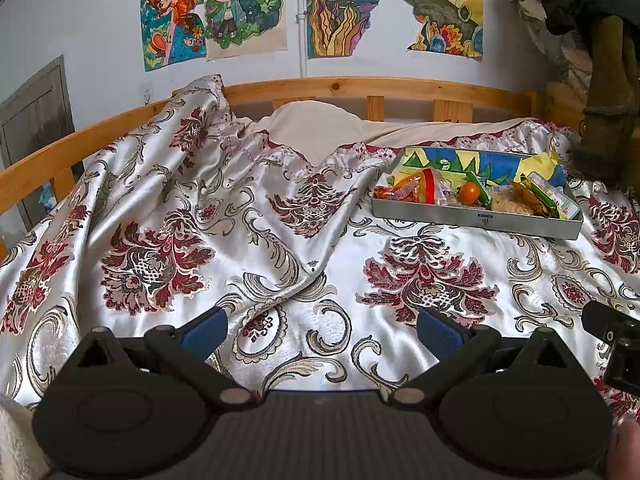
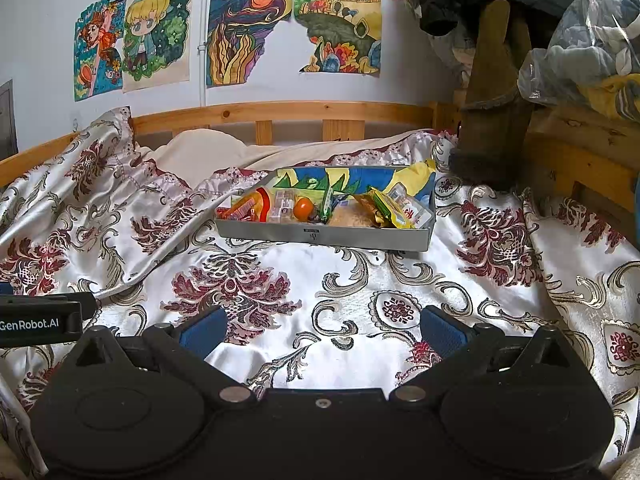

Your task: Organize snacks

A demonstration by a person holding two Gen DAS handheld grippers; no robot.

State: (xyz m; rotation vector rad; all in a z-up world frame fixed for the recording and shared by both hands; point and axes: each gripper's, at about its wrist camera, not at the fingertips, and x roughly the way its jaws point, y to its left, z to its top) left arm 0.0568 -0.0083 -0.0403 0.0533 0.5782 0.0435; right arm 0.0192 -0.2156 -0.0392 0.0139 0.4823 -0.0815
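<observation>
Satin bedspread with dark red floral medallions [image 2: 320,268] covers a bed with a pale wooden rail [image 2: 280,110]; coloured drawings on paper [image 2: 248,28] are fixed to the white wall behind.

Left gripper with blue finger pads [image 1: 322,330]: held low over the bedspread, level, pointing toward the rail at 12 o'clock. Fingers stand wide apart, nothing between them. A fingertip of the person shows at the 5 o'clock edge of the left wrist view.

Right gripper with blue finger pads [image 2: 324,330]: same low, level pose, spread wide and empty. Its body enters the left wrist view at 3 o'clock; the left unit's body shows at 9 o'clock in the right wrist view, so the two sit side by side.

Shallow grey rectangular tray with a painted inner lining [image 2: 320,236] rests on the bedspread at 12 o'clock from the right gripper, 1 o'clock from the left, well apart from both. It holds wrapped snacks in mixed colours [image 2: 384,208] and a small orange round fruit [image 2: 304,208].
</observation>
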